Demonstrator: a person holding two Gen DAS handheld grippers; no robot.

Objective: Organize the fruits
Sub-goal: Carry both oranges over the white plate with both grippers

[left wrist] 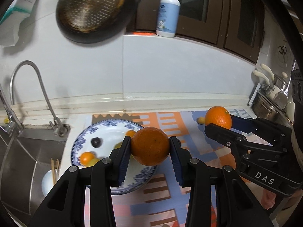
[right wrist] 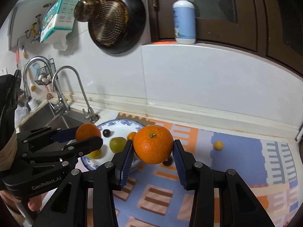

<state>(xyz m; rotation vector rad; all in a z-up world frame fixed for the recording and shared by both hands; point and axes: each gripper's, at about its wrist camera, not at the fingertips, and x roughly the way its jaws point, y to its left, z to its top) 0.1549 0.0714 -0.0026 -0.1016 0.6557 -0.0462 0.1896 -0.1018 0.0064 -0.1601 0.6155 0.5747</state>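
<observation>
My left gripper is shut on an orange held in the air over the right rim of a blue-and-white plate. My right gripper is shut on a second orange, stem end facing the camera. Each gripper shows in the other's view: the right gripper with its orange, the left gripper with its orange. The plate holds a dark plum, small orange fruits and a green fruit.
A small yellow fruit and a dark fruit lie on the patterned mat. A sink with faucets lies to the left. A pan hangs on the tiled wall, and a pump bottle stands on the ledge.
</observation>
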